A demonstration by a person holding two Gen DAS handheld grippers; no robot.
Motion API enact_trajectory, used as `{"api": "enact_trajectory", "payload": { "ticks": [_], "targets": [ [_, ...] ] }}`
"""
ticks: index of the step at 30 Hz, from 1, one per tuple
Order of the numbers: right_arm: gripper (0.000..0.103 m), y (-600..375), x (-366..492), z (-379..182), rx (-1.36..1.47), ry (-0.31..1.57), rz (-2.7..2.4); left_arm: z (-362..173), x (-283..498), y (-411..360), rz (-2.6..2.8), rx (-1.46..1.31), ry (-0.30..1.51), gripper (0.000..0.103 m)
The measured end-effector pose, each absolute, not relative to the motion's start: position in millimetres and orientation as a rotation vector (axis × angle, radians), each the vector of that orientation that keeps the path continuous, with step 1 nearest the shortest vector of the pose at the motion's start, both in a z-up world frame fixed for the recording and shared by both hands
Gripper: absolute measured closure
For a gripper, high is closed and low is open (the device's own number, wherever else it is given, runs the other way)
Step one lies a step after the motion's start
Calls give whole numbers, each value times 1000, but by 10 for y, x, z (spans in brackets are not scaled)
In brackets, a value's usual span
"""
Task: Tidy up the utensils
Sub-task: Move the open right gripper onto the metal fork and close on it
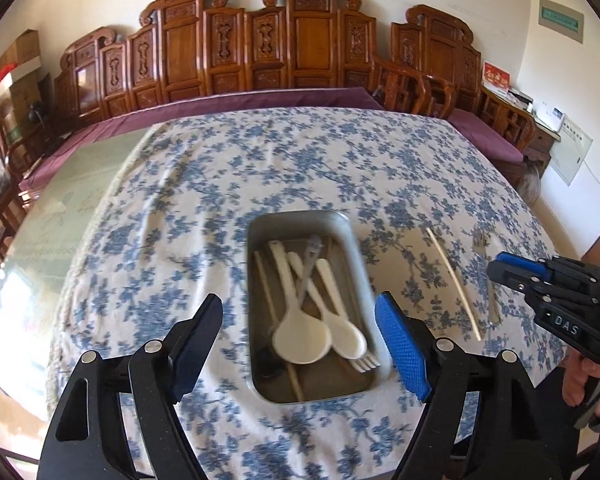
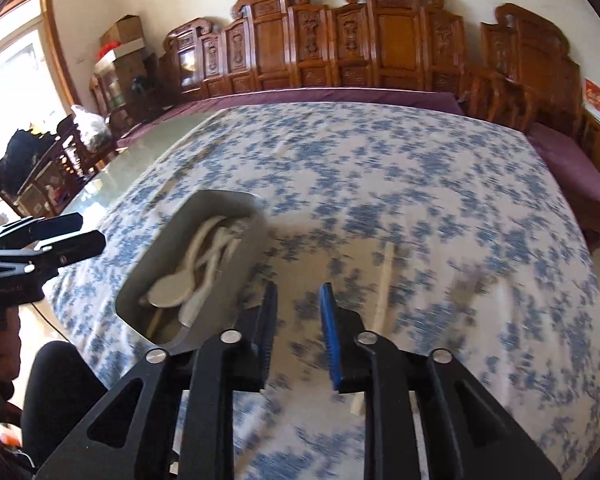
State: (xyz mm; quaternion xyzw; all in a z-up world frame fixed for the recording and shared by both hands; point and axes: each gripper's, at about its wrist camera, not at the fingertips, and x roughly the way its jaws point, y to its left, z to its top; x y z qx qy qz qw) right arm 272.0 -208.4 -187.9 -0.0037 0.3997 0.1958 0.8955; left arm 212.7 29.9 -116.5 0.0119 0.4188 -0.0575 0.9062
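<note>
Utensils lie gathered in a metal tray (image 1: 260, 240) on the floral-clothed surface (image 1: 260, 160): white spoons (image 1: 300, 340), a fork and chopsticks. One loose chopstick (image 1: 454, 284) and a metal fork (image 1: 484, 248) rest on the cloth right of the tray. Left tool (image 1: 300, 344) hovers above the tray, fingers spread wide, holding nothing. Right tool (image 2: 298, 320) hangs over the cloth beside the tray, fingers parted narrowly, empty.

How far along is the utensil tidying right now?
Mostly done: white spoons, a fork and chopsticks lie in the metal tray. Nothing is in hand; left gripper and right gripper are open and empty. Left: one chopstick and a metal fork on the tablecloth.
</note>
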Motion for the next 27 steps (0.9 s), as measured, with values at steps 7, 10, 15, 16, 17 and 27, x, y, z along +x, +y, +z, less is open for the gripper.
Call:
{"api": "enact_trajectory", "payload": {
  "ticks": [7,10,15,16,17,27],
  "targets": [
    [62,-2580,2681,-1990,2,837,310,-1196,2195,9,-156,29,866,21],
    [57,-2715,2697,-2058,-1,841,277,-1221,2229,-111,-171,33,872,21],
    [55,-2852,2779,-2258,-14,874,242,-1277,2270,-282,-195,30,886,21],
    [55,-2862,2794,-2289,-15,880,238,-1295,2276,-327,-200,32,888,21],
    [55,-2884,2830,-2338,-11,888,232,-1313,2283,-361,-204,34,892,21],
    [63,-2973,3266,-2729,19,987,190,-1563,2381,-647,-232,39,935,21]
  ]
}}
